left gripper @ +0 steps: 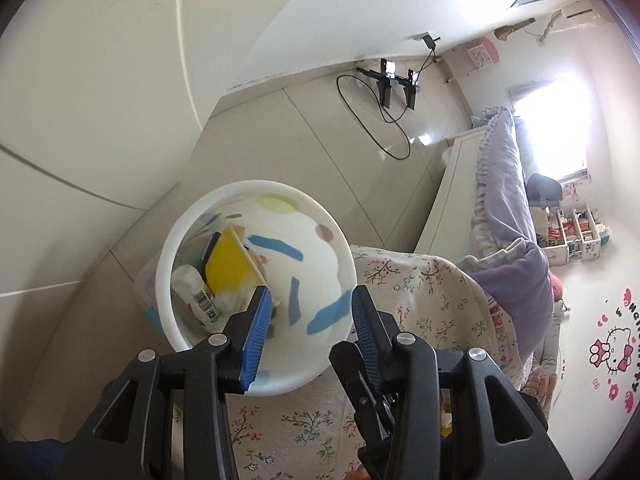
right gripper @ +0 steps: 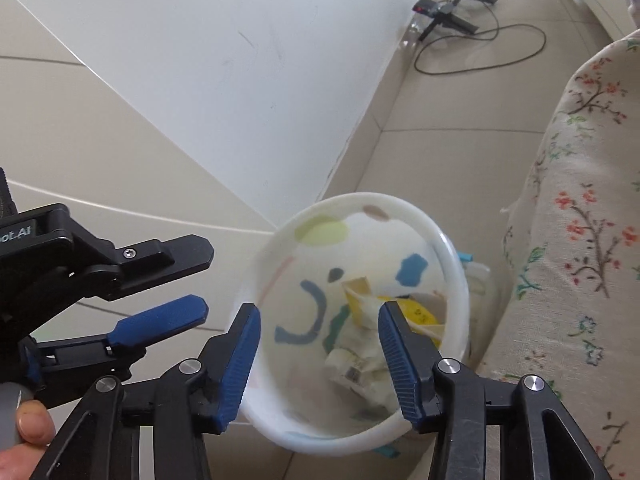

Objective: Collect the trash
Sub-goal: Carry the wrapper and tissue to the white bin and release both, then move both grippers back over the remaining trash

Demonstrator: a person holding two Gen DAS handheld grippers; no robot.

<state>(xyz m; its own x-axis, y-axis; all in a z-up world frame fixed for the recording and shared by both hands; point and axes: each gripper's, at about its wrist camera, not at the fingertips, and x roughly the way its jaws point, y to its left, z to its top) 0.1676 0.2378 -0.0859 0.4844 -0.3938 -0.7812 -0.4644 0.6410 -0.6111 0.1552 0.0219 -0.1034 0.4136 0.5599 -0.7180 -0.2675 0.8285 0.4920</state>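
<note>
Both grippers are held over the white trash bin, angled down into its mouth. The left gripper is spread open with nothing between its blue pads; the right gripper is likewise open and empty. The left gripper's body is seen from the side at the left edge of the right wrist view. The bin stands on the tiled floor, just beside a floral cover. Inside are seen a yellow carton, a small white bottle and crumpled paper.
</note>
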